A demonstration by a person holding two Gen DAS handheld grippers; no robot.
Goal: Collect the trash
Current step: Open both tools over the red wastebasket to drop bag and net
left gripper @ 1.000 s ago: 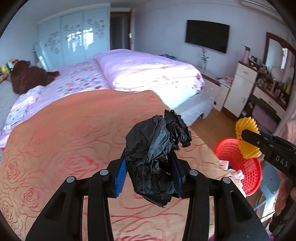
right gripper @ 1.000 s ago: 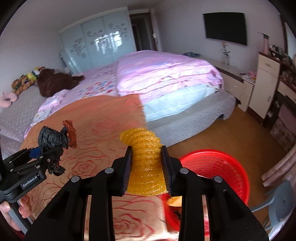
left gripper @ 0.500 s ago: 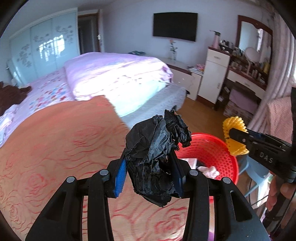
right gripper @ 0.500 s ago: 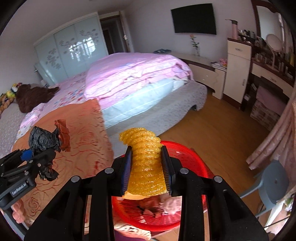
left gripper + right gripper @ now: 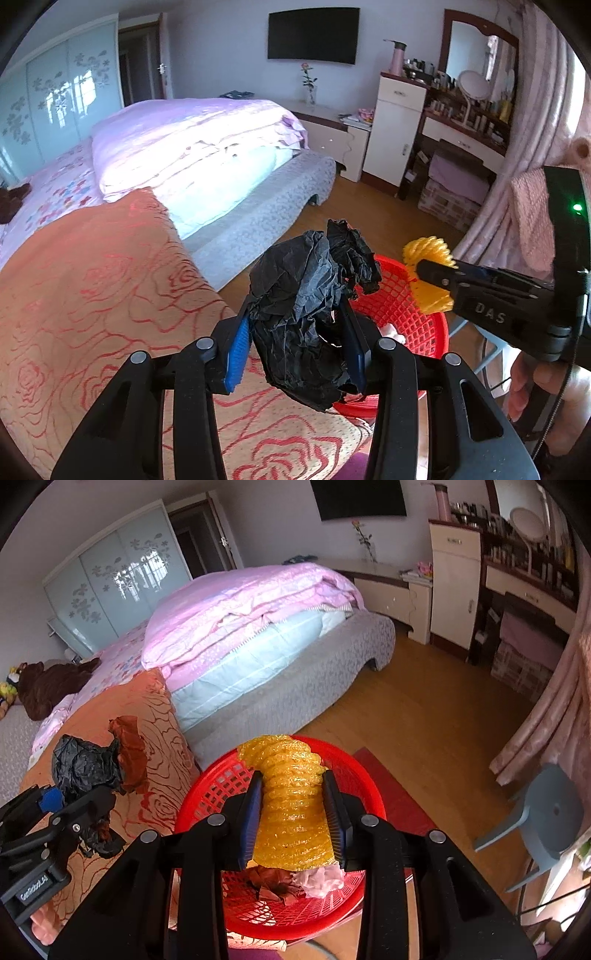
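My left gripper is shut on a crumpled black paper wad, held above the edge of the orange rose-patterned bedspread. My right gripper is shut on a yellow ribbed bubble-wrap piece, held directly over the red mesh basket. The basket holds brown and pink crumpled trash. In the right wrist view the black wad and left gripper show at the left, beside a brown paper scrap.
A bed with pink bedding fills the left and middle. A grey-blue plastic stool stands right of the basket. White cabinet, dresser with mirror and curtain line the right. Wood floor lies between.
Both grippers have swung right, from over the bedspread toward the red basket. The right gripper with the yellow piece now hangs over the basket; the left with the black wad is near its rim.
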